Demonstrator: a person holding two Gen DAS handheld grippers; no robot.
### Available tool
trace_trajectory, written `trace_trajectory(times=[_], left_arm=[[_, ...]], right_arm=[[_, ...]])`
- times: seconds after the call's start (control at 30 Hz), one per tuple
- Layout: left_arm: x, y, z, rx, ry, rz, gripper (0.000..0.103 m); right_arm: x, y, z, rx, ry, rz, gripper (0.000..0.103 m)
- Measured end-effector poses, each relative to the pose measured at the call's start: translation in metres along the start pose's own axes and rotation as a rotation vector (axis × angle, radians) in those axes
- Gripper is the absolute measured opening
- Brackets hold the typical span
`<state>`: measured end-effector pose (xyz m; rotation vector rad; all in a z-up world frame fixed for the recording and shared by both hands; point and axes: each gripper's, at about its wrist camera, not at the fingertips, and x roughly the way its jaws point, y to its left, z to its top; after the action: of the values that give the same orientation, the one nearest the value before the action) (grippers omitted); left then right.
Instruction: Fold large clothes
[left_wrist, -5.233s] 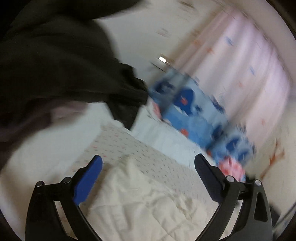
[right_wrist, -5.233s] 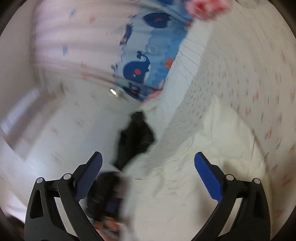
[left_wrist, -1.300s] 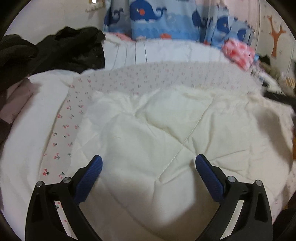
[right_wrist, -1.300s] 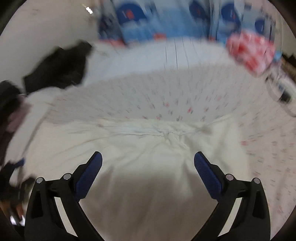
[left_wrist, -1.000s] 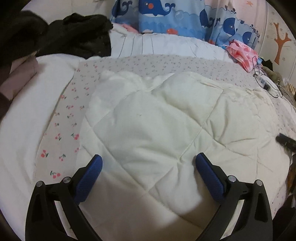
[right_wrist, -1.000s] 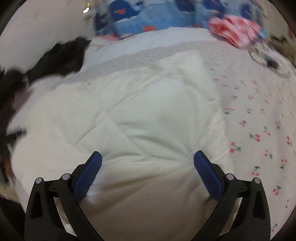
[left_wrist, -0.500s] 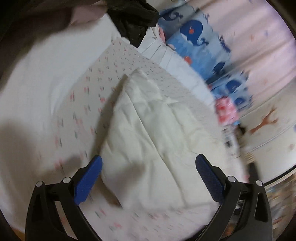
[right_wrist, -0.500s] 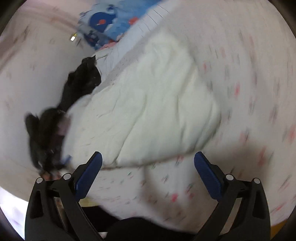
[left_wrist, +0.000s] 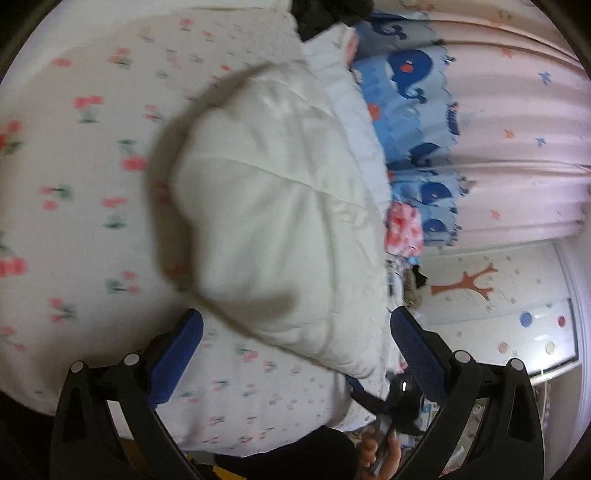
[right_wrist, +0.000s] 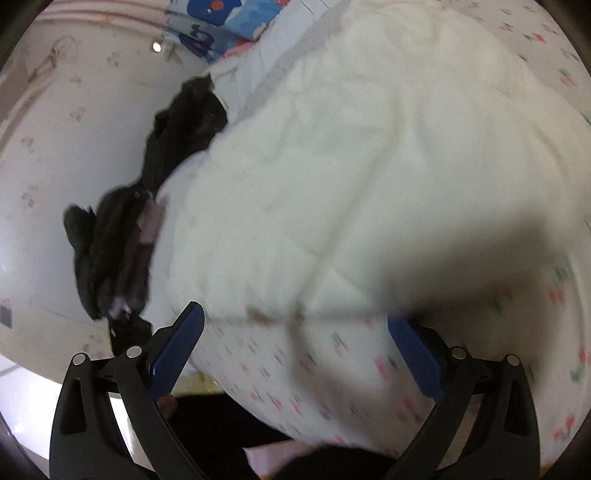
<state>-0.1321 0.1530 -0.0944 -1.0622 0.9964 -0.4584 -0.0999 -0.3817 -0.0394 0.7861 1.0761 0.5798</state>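
The left tool (left_wrist: 295, 350) hangs with its blue fingers spread wide and nothing between them; the right tool (right_wrist: 295, 343) is likewise spread and empty. Both hover over the near edge of the bed (left_wrist: 74, 184), whose sheet is printed with small cherries.

The cream quilted garment (left_wrist: 280, 206) lies on that sheet, already gathered into a thick, puffy bundle. In the left wrist view it fills the middle, running from about 12 o'clock down toward 5 o'clock; in the right wrist view (right_wrist: 369, 166) it spreads from the centre up to 1 o'clock, its near hem just above the fingertips.

It looks padded and soft: light for its bulk, springy, likely to puff back open after a fold, and not fragile. The smooth shell may slip in a shallow pinch, so a deep bite on the stitched hem or a corner, one tool at each end, seems best.

A heap of dark clothes (right_wrist: 147, 206) lies at 9 o'clock in the right view, and a whale-print curtain (left_wrist: 413, 110) hangs at 1 o'clock in the left.

No brand, label or readable writing shows.
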Motion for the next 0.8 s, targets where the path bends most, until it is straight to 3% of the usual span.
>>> trace_trajectory(times=[0.1,0.2,0.27,0.33,0.37,0.47,0.6,0.7,0.8], left_arm=[[0.015,-0.001,-0.004,0.009,-0.002,0.039,0.097],[0.022,-0.01,0.001,0.033,-0.084,0.084,0.097],[0.015,-0.024,0.001,0.044,-0.193,0.019,0.097],[0.013,-0.034,-0.002,0.088,-0.235,-0.003,0.097],[0.02,-0.036,-0.001,0.111,-0.219,0.046,0.097],[0.047,-0.017,0.005,0.038,-0.123,0.134,0.097],[0.047,-0.021,0.014,0.045,-0.191,0.159,0.097],[0.034,-0.014,0.02,-0.032,-0.283,0.107,0.097],[0.044,-0.021,0.02,0.014,-0.273,0.162,0.096]], right_arm=[[-0.015,0.027,0.015,-0.023,-0.077,0.076,0.097],[-0.024,0.036,0.019,-0.047,-0.072,0.108,0.097],[-0.026,0.027,0.014,-0.049,-0.039,0.063,0.097],[-0.031,0.011,0.005,-0.048,-0.035,-0.002,0.097],[-0.035,0.001,0.0,-0.045,-0.045,-0.046,0.097],[-0.04,-0.029,-0.001,-0.005,-0.079,-0.13,0.097],[-0.037,-0.039,0.012,-0.011,-0.12,-0.103,0.097],[-0.034,-0.051,0.023,0.066,-0.183,-0.023,0.097],[-0.036,-0.063,0.022,0.121,-0.234,0.018,0.097]])
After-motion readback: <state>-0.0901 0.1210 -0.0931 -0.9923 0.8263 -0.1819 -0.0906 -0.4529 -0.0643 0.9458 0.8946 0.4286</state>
